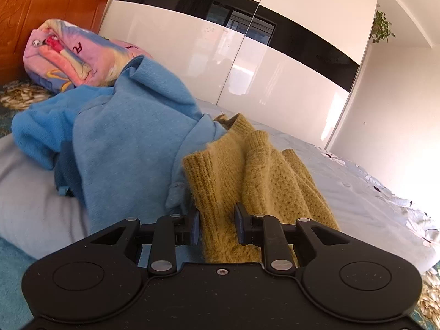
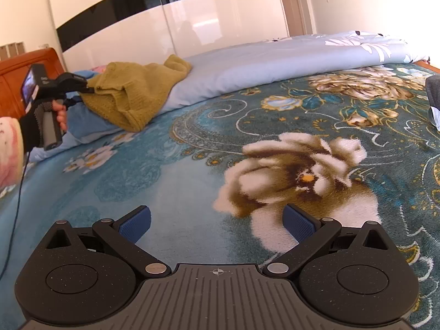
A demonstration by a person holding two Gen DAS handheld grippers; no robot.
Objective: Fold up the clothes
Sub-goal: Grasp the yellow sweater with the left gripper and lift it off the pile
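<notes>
A mustard knitted sweater (image 1: 261, 170) lies crumpled on the bed, partly over a blue garment (image 1: 132, 143) heaped to its left. My left gripper (image 1: 217, 225) is shut on the near edge of the sweater, whose fabric fills the narrow gap between the pads. From the right wrist view, a gloved hand holds that left gripper (image 2: 90, 90) at the far left, its tip at the sweater (image 2: 137, 90). My right gripper (image 2: 217, 220) hangs open over the floral blanket (image 2: 192, 165), with nothing between its fingers.
A rolled pink patterned quilt (image 1: 68, 55) rests against the wooden headboard (image 1: 41, 5). A light blue duvet (image 2: 275, 63) lies along the far side of the bed before a glossy white wardrobe (image 1: 247, 55). A dark item (image 2: 434, 93) sits at the right edge.
</notes>
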